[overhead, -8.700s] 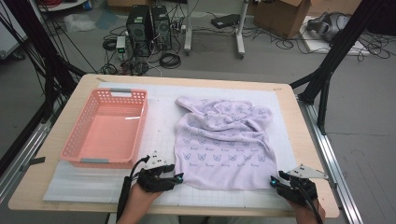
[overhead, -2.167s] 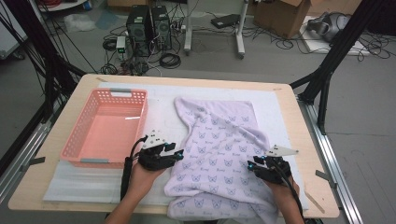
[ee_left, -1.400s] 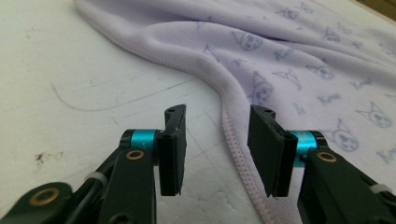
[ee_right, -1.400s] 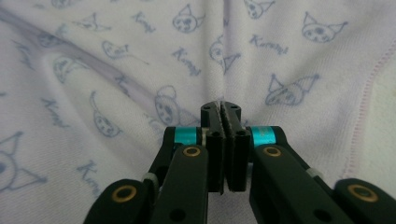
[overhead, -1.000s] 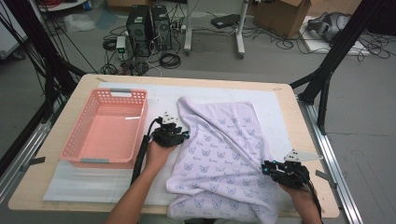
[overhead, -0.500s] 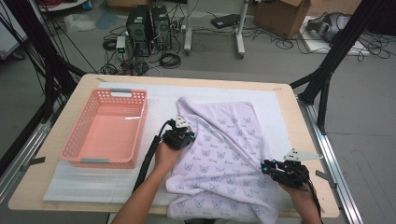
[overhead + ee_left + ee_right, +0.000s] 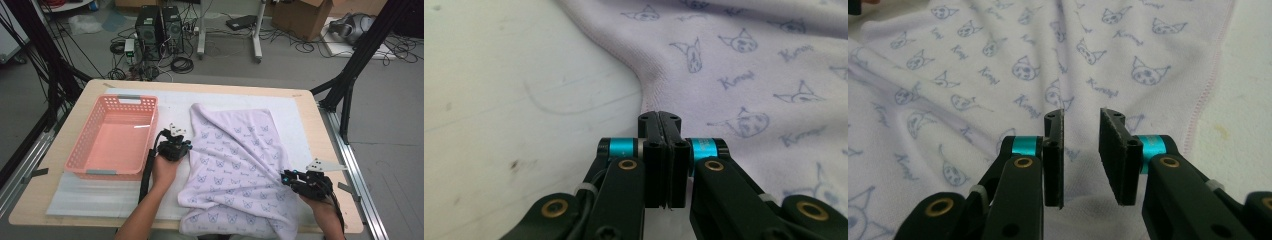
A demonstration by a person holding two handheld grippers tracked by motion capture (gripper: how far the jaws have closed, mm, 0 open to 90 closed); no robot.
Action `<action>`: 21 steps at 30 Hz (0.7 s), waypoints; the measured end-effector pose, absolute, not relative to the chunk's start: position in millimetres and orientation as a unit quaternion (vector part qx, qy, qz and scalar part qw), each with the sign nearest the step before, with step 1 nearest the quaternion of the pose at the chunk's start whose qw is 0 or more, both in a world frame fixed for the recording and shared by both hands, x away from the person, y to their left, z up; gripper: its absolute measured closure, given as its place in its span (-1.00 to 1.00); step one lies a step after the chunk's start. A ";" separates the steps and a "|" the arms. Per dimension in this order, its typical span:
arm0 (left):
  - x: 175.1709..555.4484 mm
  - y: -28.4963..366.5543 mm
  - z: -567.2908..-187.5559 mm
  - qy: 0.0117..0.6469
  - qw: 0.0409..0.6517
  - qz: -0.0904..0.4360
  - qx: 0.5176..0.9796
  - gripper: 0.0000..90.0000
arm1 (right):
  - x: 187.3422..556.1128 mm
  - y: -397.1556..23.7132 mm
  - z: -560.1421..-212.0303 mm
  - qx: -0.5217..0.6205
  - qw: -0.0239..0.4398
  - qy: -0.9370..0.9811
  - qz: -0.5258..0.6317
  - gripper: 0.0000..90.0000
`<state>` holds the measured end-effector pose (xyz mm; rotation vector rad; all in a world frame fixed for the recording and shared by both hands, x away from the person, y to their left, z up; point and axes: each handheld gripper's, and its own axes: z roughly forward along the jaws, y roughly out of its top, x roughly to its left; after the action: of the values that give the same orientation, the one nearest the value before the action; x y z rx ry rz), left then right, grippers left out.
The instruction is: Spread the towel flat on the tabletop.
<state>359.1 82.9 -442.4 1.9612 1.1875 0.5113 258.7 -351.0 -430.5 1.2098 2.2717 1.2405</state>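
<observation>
As the left hand-held gripper [image 7: 659,117] sat at the left hem of the lavender cat-print cloth [image 7: 240,150], its jaws had just been closing and stood clenched, pad against pad. I saw no fabric between them in the left gripper view, where the hem curved just past the tips. I judged that the pinch had missed, or caught too little to trust. The cloth lay rumpled on the white mat [image 7: 165,100] in the middle of the bench [image 7: 320,150], beside the empty pink basket [image 7: 117,100], with its near end drooping over the bench's front edge.

The right hand-held gripper [image 7: 1081,117] hovered over the cloth's right side with its jaws apart, gripping nothing, and the pink-stitched hem ran a little off to its right.

To do this step well, I would reopen the left jaws and slide the lower one under the hem so that a full fold sat between the pads, then close. The right should take its own hem the same way. Lifting should wait until both held — otherwise the cloth would drag and bunch toward one side.
</observation>
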 end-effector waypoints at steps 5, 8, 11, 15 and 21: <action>346.9 87.3 -443.5 0.459 0.389 0.212 0.770 0.97 | 260.7 -352.7 -427.6 0.423 0.152 0.785 0.427 0.56; 345.4 90.0 -443.4 0.468 0.402 0.203 0.761 0.96 | 267.1 -356.0 -425.4 0.439 0.164 0.772 0.430 0.47; 347.0 93.7 -443.3 0.474 0.426 0.189 0.747 0.78 | 279.2 -358.7 -424.7 0.455 0.183 0.761 0.424 0.35; 350.1 95.5 -444.8 0.469 0.443 0.175 0.744 0.36 | 305.6 -361.1 -425.7 0.469 0.202 0.757 0.408 0.35; 353.8 94.2 -446.8 0.465 0.461 0.174 0.735 0.27 | 351.3 -362.7 -428.4 0.494 0.214 0.748 0.389 0.35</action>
<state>353.8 94.2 -446.8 1.8085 1.1443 0.4276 351.3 -362.7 -428.4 1.3706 2.0747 1.0782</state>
